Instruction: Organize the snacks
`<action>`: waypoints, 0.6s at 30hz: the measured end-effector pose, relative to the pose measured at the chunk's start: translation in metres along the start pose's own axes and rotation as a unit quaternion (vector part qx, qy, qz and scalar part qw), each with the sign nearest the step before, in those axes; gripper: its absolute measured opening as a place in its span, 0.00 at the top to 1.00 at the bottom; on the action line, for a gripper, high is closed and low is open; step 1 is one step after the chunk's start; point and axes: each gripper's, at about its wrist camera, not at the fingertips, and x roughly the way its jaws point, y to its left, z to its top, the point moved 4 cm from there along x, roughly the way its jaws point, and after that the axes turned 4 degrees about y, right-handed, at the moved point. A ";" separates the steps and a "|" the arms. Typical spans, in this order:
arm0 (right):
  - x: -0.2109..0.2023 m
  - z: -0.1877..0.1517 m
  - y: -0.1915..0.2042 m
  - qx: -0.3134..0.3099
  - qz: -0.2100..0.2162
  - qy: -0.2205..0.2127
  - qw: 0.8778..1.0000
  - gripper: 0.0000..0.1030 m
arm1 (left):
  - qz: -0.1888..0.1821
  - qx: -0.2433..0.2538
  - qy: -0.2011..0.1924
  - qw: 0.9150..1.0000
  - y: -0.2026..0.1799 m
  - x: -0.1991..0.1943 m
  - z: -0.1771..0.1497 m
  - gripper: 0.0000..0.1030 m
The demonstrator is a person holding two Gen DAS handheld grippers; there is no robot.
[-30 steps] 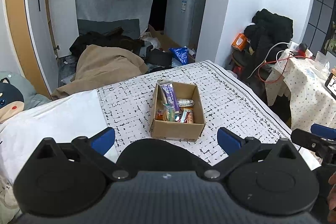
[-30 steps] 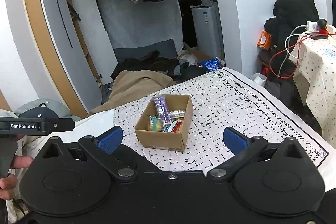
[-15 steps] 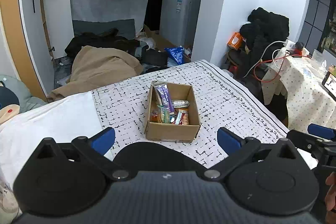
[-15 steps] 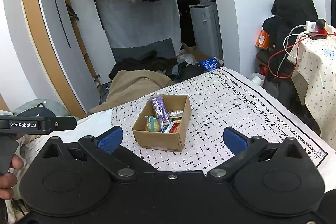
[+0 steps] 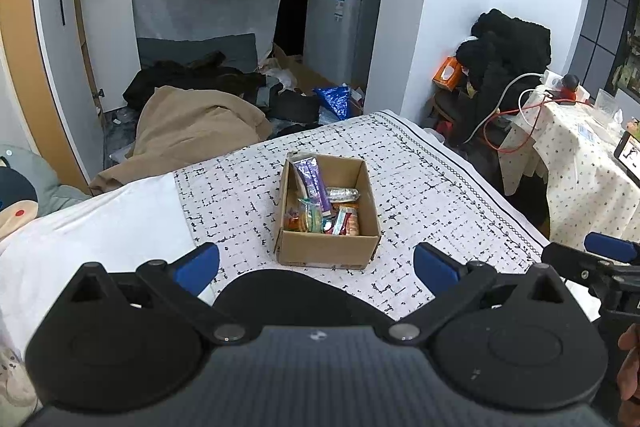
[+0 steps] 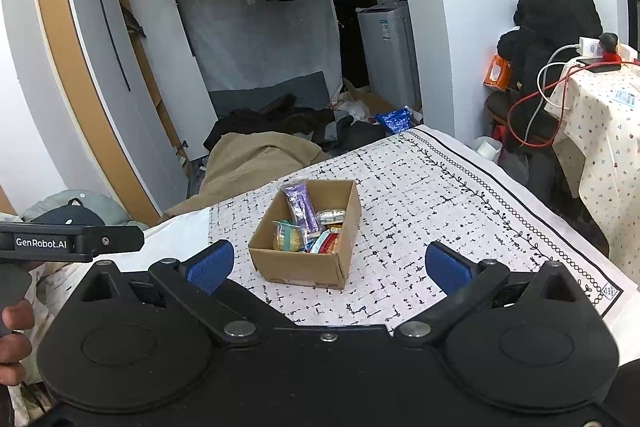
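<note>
Drawn back slightly from the cardboard box [image 5: 327, 211] of snacks [image 6: 308, 227] on the table [image 5: 420, 187]. Left gripper [image 5: 316, 263] and right gripper [image 6: 329, 263] empty, jaws apart, clear of the box, seemingly done.

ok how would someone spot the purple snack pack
Find the black-and-white patterned cloth and the open cardboard box on it. The purple pack leans against the box's far left corner, the longest wrapper and the only purple one.
</note>
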 end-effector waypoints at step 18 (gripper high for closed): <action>0.005 -0.005 0.002 -0.002 -0.003 0.007 1.000 0.00 | 0.000 0.000 0.007 1.000 0.001 0.002 -0.005 0.00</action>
